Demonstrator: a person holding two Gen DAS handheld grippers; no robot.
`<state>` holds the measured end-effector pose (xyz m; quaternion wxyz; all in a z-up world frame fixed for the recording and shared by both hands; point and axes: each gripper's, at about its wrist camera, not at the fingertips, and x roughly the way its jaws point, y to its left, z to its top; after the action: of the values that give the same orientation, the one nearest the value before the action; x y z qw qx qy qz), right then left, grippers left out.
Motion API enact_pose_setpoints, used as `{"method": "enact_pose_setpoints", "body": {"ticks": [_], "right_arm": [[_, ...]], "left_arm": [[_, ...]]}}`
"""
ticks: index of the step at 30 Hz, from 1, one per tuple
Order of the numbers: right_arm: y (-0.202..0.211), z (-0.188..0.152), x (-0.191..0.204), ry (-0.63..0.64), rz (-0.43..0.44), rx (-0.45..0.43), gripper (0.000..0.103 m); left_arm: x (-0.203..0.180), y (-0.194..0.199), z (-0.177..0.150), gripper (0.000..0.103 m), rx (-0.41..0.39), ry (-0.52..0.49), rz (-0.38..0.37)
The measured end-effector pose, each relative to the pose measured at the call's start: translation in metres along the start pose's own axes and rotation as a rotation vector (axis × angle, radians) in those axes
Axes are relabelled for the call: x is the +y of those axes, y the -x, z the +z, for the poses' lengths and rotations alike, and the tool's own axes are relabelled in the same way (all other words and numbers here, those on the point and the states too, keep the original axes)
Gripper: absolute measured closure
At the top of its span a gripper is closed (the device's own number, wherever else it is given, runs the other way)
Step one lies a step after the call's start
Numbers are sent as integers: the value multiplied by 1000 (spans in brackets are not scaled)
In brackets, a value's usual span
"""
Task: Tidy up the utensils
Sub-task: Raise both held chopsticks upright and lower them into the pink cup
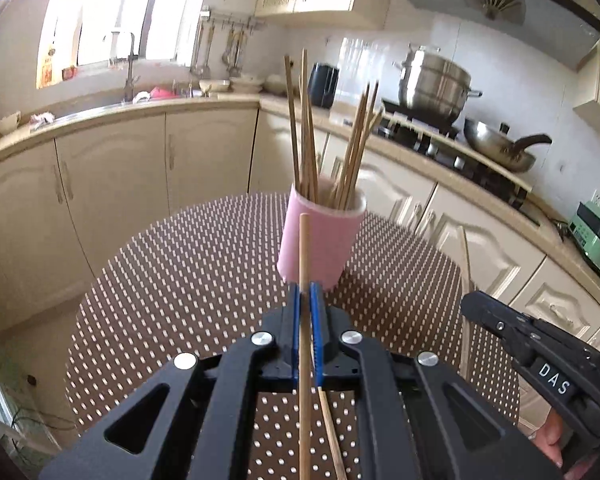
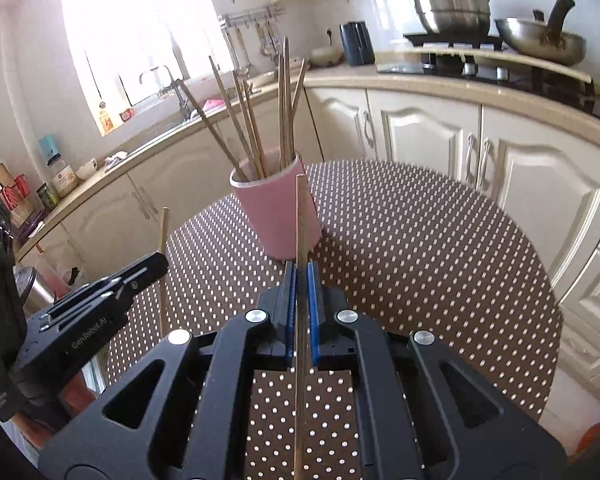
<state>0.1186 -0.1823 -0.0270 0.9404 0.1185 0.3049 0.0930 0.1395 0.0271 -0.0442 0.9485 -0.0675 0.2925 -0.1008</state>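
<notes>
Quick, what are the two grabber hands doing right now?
Left gripper: fingers shut on a chopstick.
Right gripper: fingers shut on another chopstick.

Matt pink cup (image 1: 320, 240) holds wooden chopsticks (image 1: 304, 128) (steel pot (image 1: 436, 84) gleams).

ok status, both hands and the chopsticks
Left hand-held gripper shut on a chopstick. Right hand-held gripper shut on its chopstick. Pink cup upright just ahead on the table, already holding chopsticks. Path clear.
</notes>
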Motion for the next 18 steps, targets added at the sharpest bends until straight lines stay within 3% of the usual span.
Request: {"method": "enact_pose_setpoints", "body": {"ticks": [18], "right_arm": [[15, 58, 16, 57, -25, -137, 97]], "left_arm": [[-1, 26, 66, 97, -166, -9, 20]]}}
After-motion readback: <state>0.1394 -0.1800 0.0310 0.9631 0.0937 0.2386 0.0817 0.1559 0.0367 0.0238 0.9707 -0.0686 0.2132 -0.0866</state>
